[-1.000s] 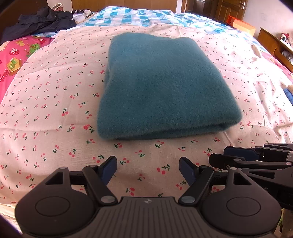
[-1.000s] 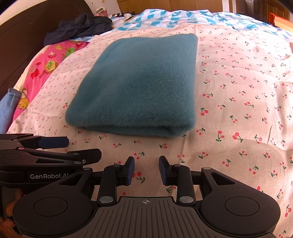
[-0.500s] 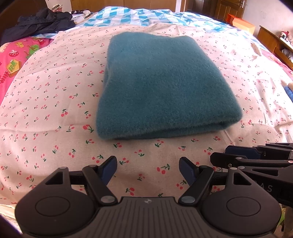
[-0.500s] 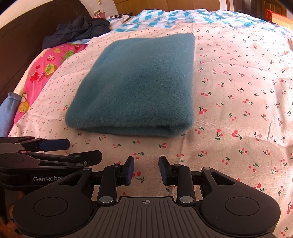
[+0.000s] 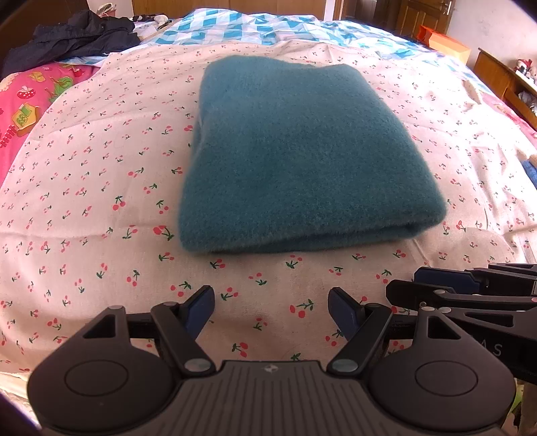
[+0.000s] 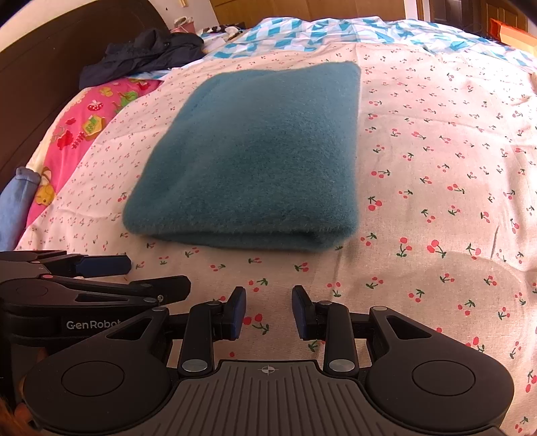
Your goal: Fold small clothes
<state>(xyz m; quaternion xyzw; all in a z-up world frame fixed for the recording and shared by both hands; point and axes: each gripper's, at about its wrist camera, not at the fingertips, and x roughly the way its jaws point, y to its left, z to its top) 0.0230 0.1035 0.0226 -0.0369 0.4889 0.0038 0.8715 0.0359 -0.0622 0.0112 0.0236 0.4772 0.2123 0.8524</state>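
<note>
A teal fleece garment [image 5: 302, 157] lies folded into a thick rectangle on the cherry-print sheet [image 5: 84, 208], its folded edge facing me. The same garment [image 6: 255, 161] fills the middle of the right wrist view. My left gripper [image 5: 270, 298] hovers over bare sheet just short of that edge, open wide with nothing between its fingers. My right gripper [image 6: 268, 295] sits beside it to the right, open by a narrower gap, also holding nothing. Each gripper shows in the other's view: the right gripper [image 5: 402, 284] at the right edge, the left gripper [image 6: 157, 273] at the left.
A dark jacket [image 5: 77, 37] is heaped at the far left of the bed. A pink cartoon-print cover [image 6: 84, 124] and a blue cloth [image 6: 16, 201] lie along the left side, by a dark headboard [image 6: 50, 67]. A blue checked quilt [image 5: 255, 26] lies beyond the garment. Wooden furniture [image 5: 503, 77] stands at the right.
</note>
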